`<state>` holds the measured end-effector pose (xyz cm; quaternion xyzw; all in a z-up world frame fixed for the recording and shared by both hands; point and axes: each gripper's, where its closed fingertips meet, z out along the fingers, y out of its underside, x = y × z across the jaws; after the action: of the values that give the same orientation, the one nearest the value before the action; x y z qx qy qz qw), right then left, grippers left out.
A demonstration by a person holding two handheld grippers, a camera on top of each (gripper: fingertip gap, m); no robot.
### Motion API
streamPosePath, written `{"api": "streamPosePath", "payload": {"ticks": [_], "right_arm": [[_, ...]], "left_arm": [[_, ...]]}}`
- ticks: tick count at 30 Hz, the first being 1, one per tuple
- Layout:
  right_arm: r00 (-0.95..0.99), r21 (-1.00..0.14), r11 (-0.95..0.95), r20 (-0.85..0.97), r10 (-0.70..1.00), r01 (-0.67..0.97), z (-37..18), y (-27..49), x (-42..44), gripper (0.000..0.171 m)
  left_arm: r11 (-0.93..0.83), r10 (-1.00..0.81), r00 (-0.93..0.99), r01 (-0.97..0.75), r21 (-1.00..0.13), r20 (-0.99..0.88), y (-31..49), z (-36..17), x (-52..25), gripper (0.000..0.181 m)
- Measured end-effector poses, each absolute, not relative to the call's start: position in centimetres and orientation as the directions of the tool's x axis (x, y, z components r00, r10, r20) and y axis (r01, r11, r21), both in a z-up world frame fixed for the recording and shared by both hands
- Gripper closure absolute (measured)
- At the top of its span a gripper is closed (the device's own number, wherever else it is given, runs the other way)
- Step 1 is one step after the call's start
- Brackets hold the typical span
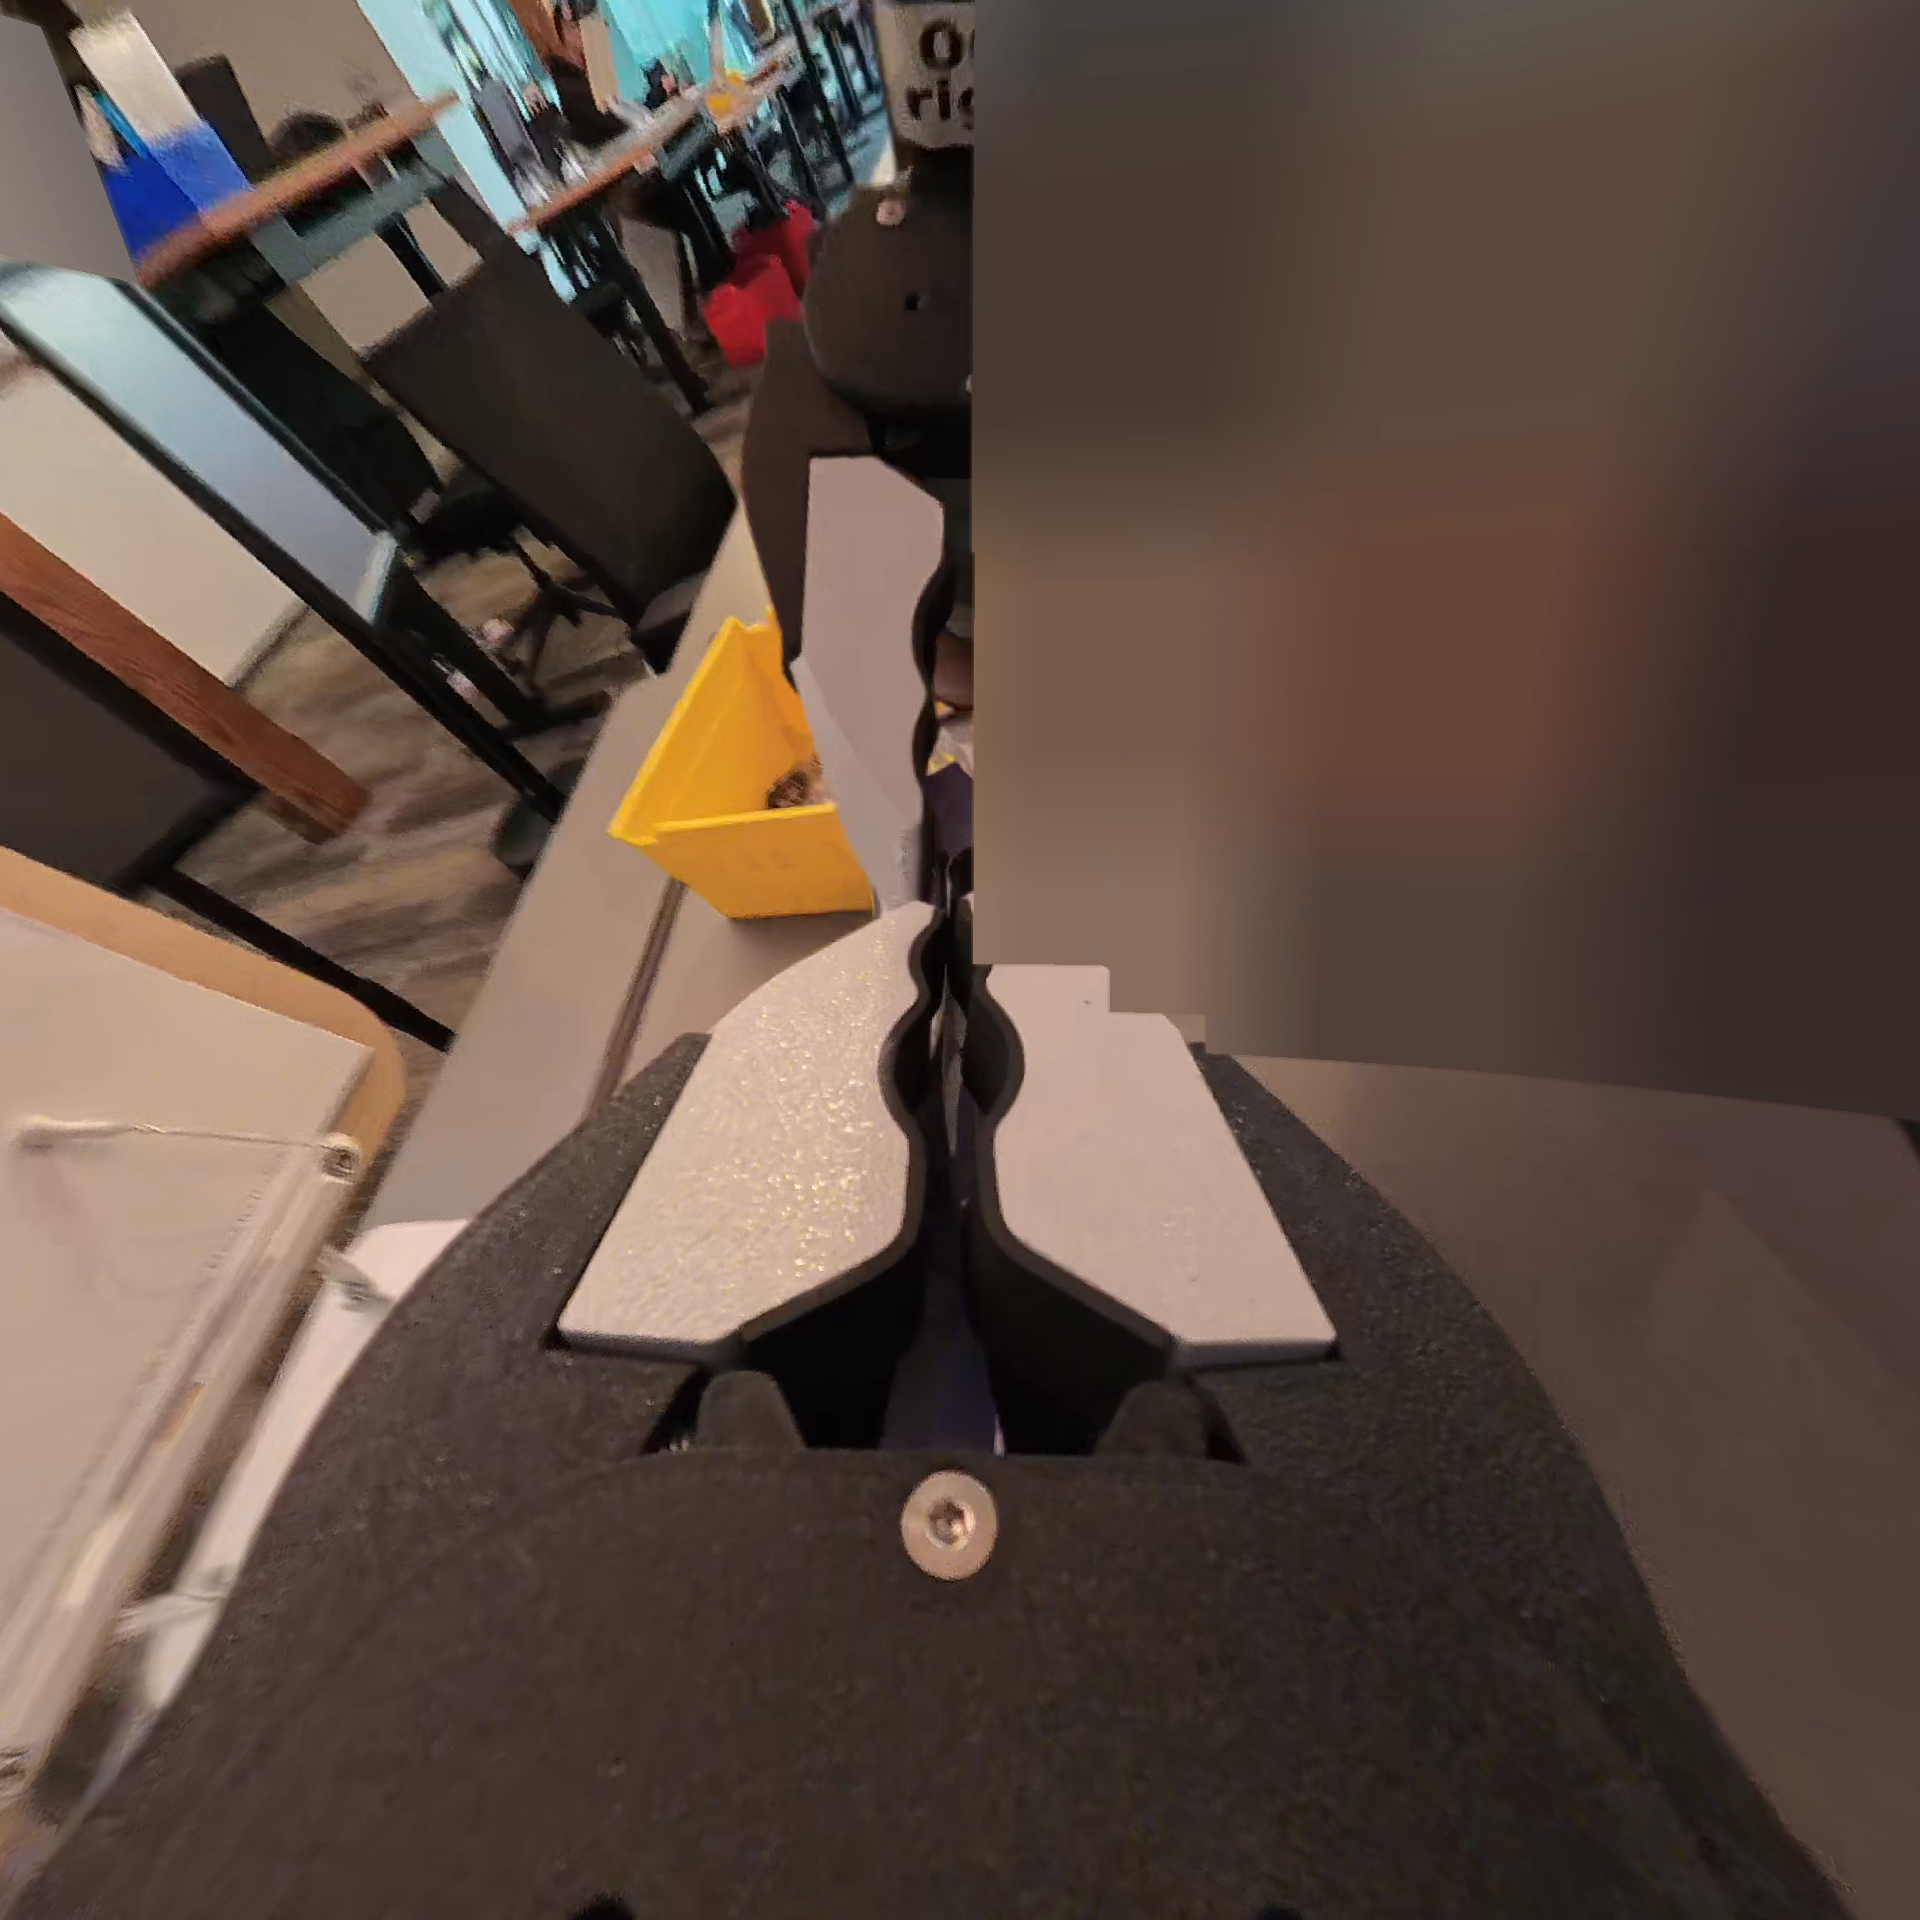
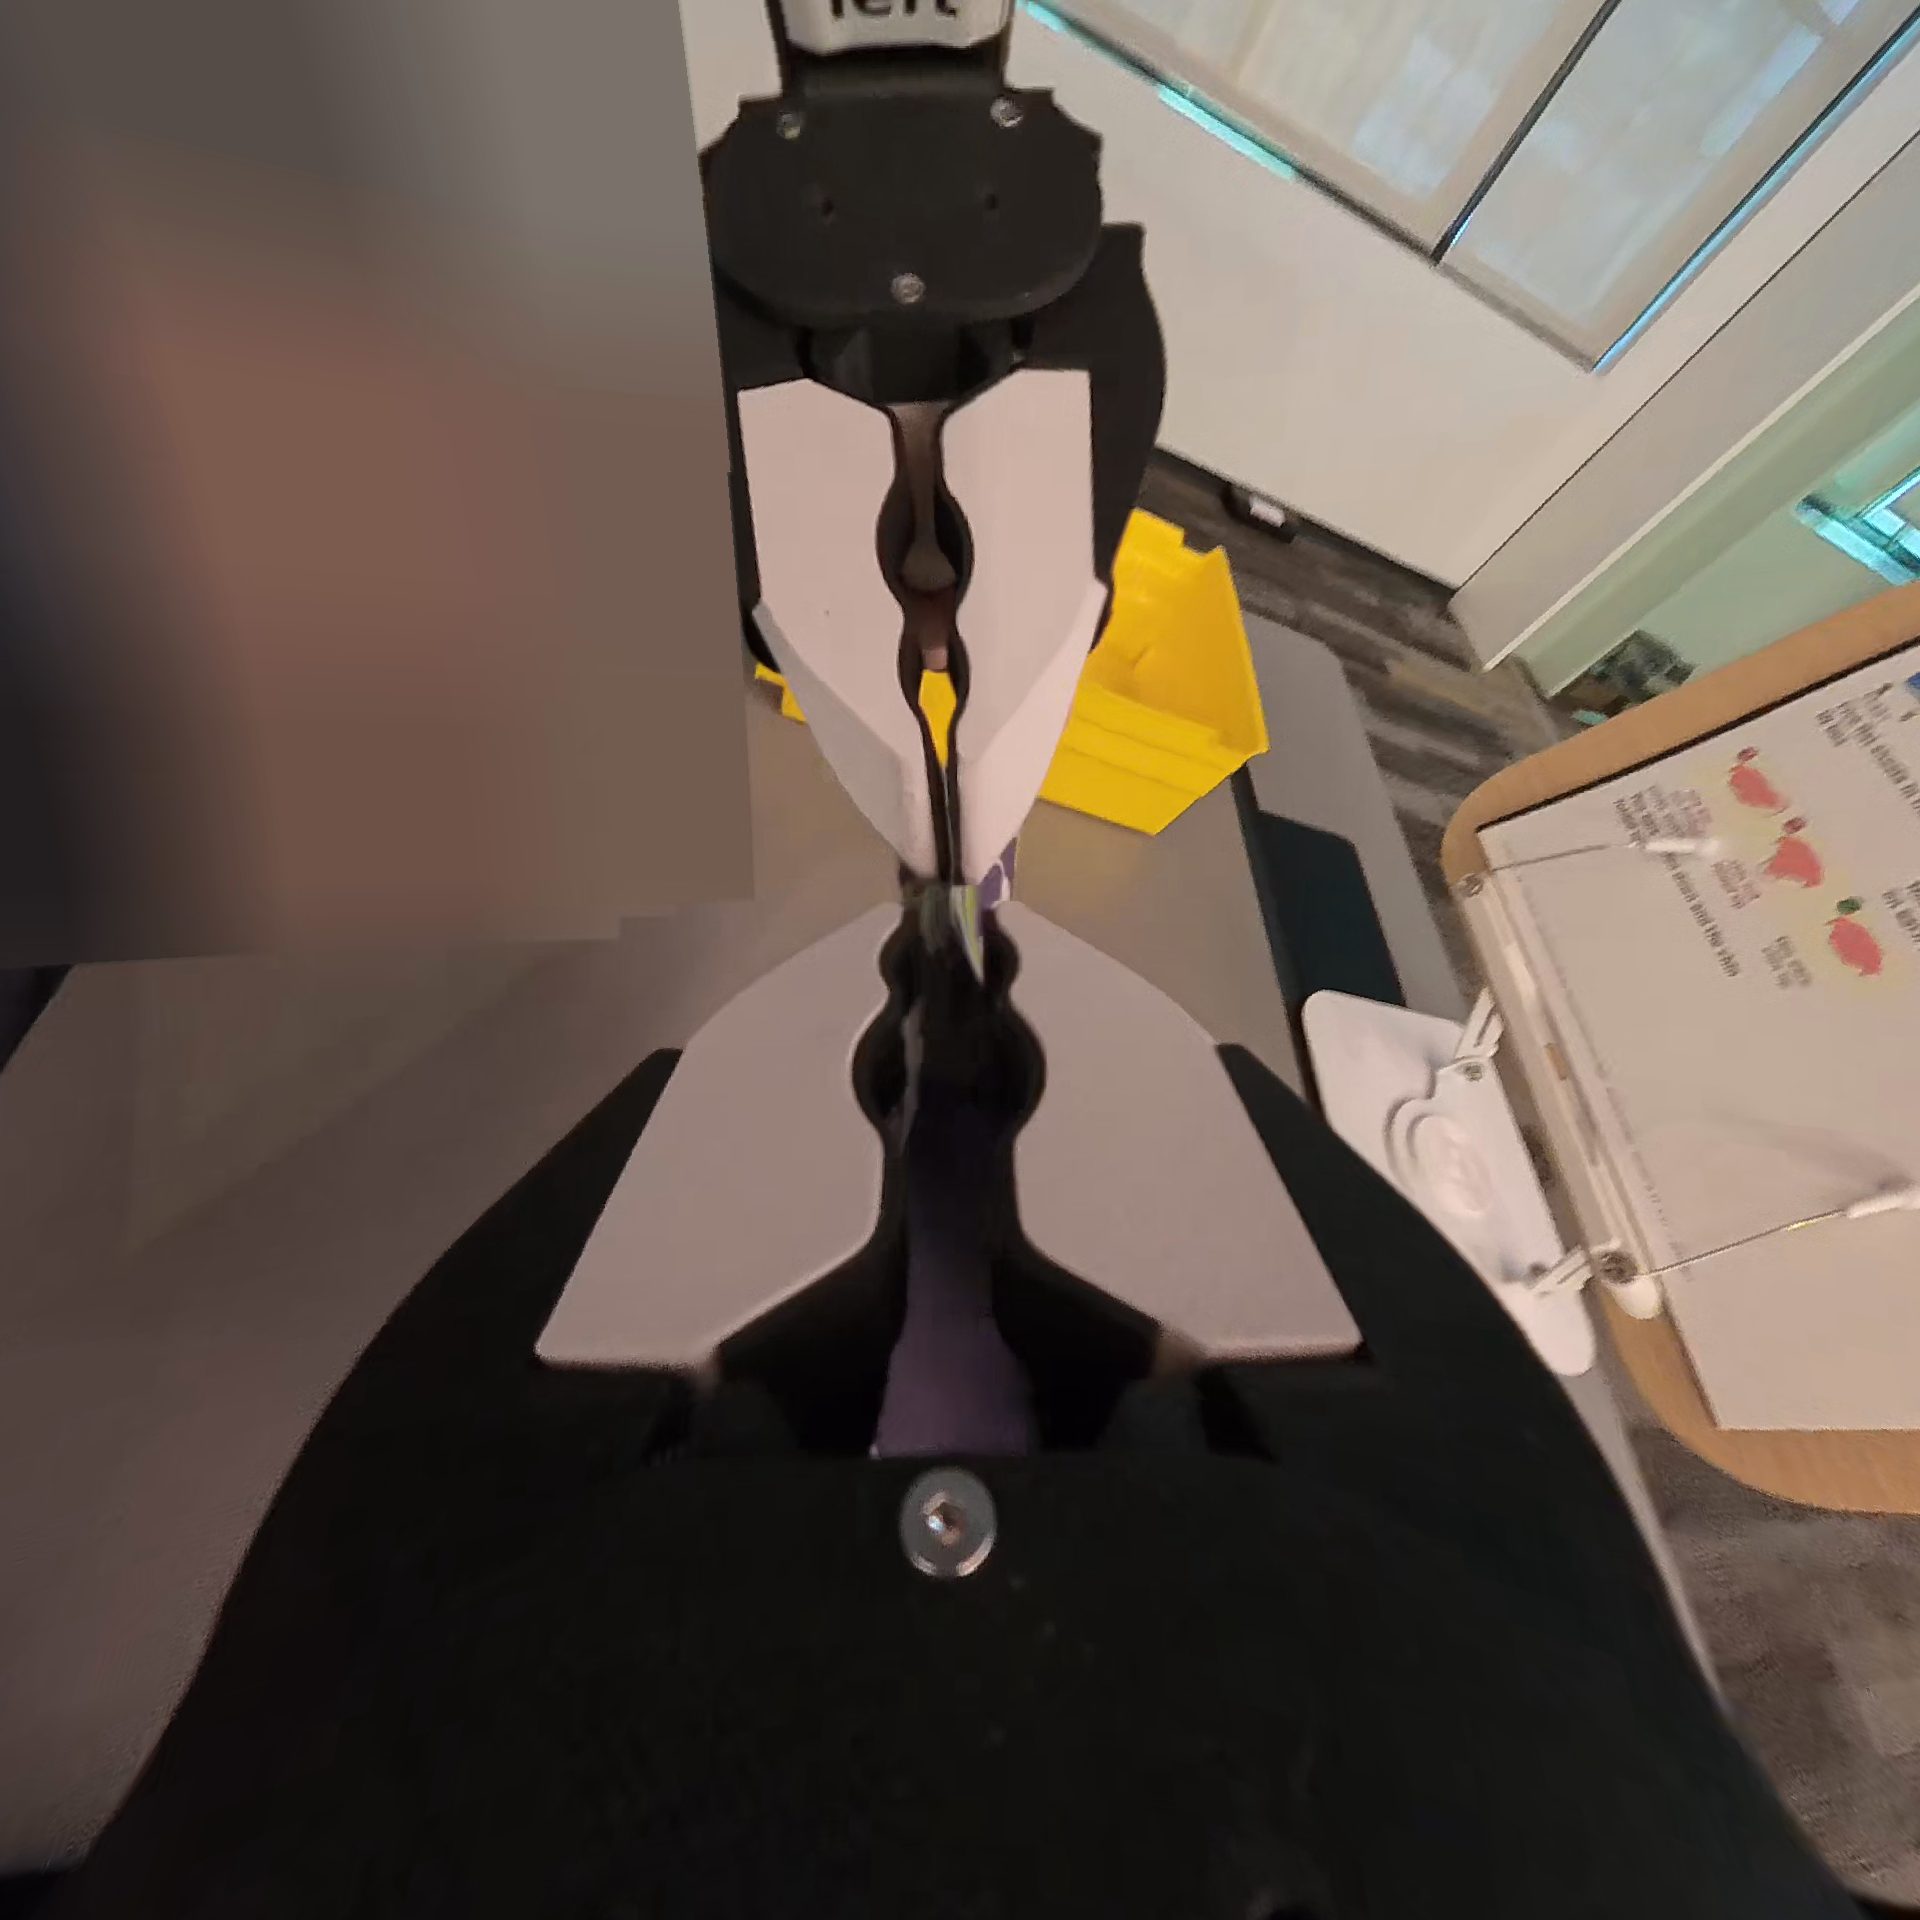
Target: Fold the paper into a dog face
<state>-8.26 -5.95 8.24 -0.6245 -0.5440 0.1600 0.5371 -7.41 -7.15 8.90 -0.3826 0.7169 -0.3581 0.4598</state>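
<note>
The paper is dark purple and seen edge-on, held in the air above the grey table [image 2: 260, 1195]. In the left wrist view my left gripper [image 1: 948, 930] is shut on the paper [image 1: 940, 1351], which runs down between the grey fingers. In the right wrist view my right gripper [image 2: 951, 935] is shut on the same paper [image 2: 951, 1330], with a patterned edge showing at the tips. The two grippers point at each other, almost tip to tip. The left gripper [image 2: 948, 868] shows across from the right one, and the right gripper's finger [image 1: 862, 623] shows in the left wrist view.
A yellow bin [image 2: 1164, 717] stands on the table behind the grippers; it also shows in the left wrist view [image 1: 748, 821]. A white instruction board [image 2: 1714, 987] in a clear stand [image 2: 1434, 1122] sits at the table's side. Chairs and tables [image 1: 499, 343] stand beyond the table edge. Both grippers' tips are close together, under 4 cm apart.
</note>
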Motion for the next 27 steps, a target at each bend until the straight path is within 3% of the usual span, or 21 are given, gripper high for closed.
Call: {"api": "streamPosePath", "payload": {"ticks": [3, 7, 19, 21, 23, 25, 27], "right_arm": [[0.358, -0.826, 0.257, 0.469, 0.807, 0.502, 9.4, -6.4, -7.9, 0.148], [0.317, -0.842, 0.340, 0.486, 0.814, 0.418, 11.1, -8.2, -8.3, 0.147], [0.309, -0.818, 0.380, 0.530, 0.790, 0.432, 11.7, -9.1, -8.4, 0.148], [0.362, -0.829, 0.385, 0.533, 0.764, 0.406, 12.7, -8.6, -7.5, 0.144], [0.484, -0.861, 0.412, 0.508, 0.712, 0.299, 15.3, -8.0, -5.7, 0.136], [0.633, -0.896, 0.433, 0.393, 0.667, 0.101, 18.3, -7.3, -2.5, 0.131], [0.681, -0.904, 0.411, 0.227, 0.696, -0.119, 19.6, -6.4, 0.1, 0.122]], "left_arm": [[0.566, -0.817, -0.236, -0.153, -0.810, -0.526, -7.8, 10.3, -7.8, 0.181], [0.688, -0.713, -0.234, -0.051, -0.724, -0.661, -9.8, 11.4, -8.6, 0.181], [0.685, -0.720, -0.235, -0.086, -0.724, -0.653, -9.8, 11.3, -8.9, 0.181], [0.596, -0.801, -0.169, -0.140, -0.791, -0.574, -7.8, 11.6, -8.7, 0.181], [0.381, -0.924, -0.059, -0.118, -0.917, -0.377, -4.8, 12.8, -8.6, 0.181], [0.120, -0.991, -0.065, 0.009, -0.993, -0.121, -2.7, 14.2, -9.3, 0.181], [-0.047, -0.996, -0.085, 0.110, -0.993, 0.037, -0.6, 15.1, -10.2, 0.181]]}}
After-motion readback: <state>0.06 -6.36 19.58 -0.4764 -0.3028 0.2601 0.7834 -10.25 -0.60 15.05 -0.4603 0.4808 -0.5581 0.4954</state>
